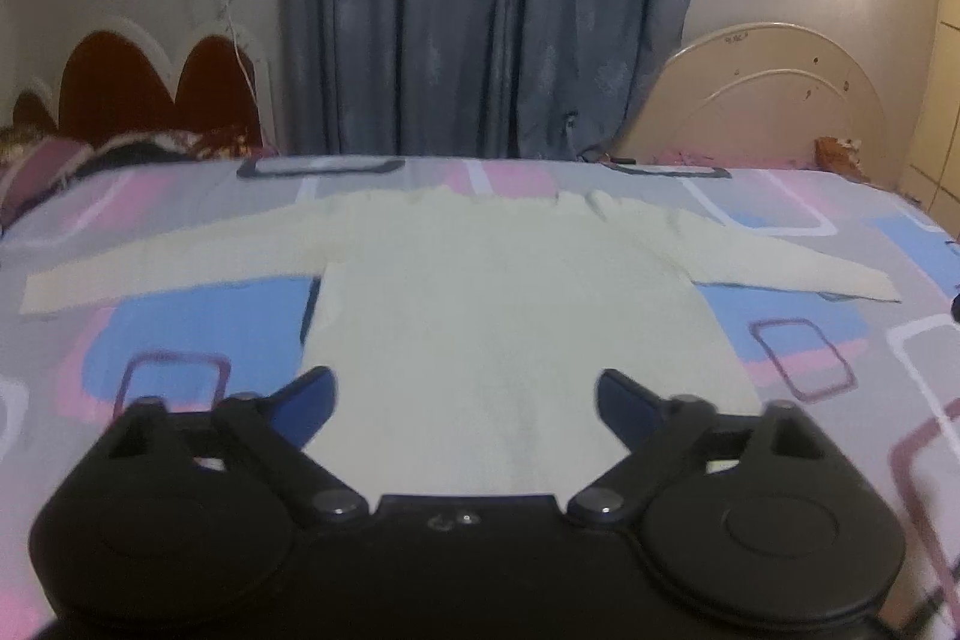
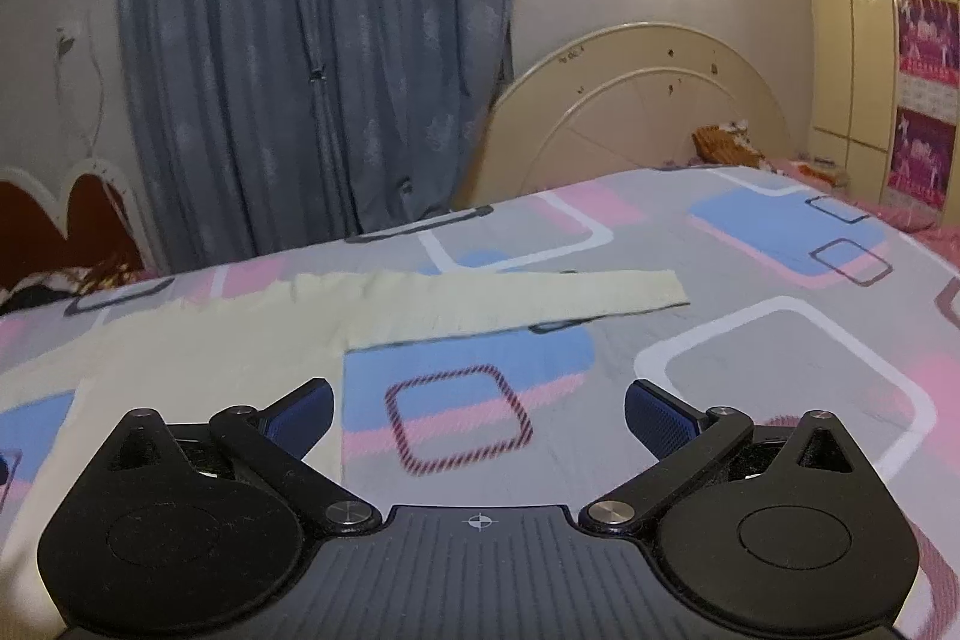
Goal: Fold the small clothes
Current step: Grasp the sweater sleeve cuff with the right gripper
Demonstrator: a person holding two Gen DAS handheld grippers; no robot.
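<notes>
A pale cream long-sleeved top (image 1: 510,304) lies flat on the bed with both sleeves spread out to the sides. My left gripper (image 1: 465,400) is open and empty, hovering over the top's near hem, centred on its body. In the right wrist view the top (image 2: 198,340) lies at the left, its right sleeve (image 2: 540,295) stretching out to the right. My right gripper (image 2: 477,415) is open and empty above the bedsheet just right of the top's body and in front of that sleeve.
The bedsheet (image 1: 180,340) is grey with pink, blue and white squares. Blue curtains (image 1: 480,10) hang behind the bed. A cream headboard (image 2: 648,112) stands at the right, a red headboard (image 1: 150,88) at the left. A wardrobe (image 2: 888,40) is far right.
</notes>
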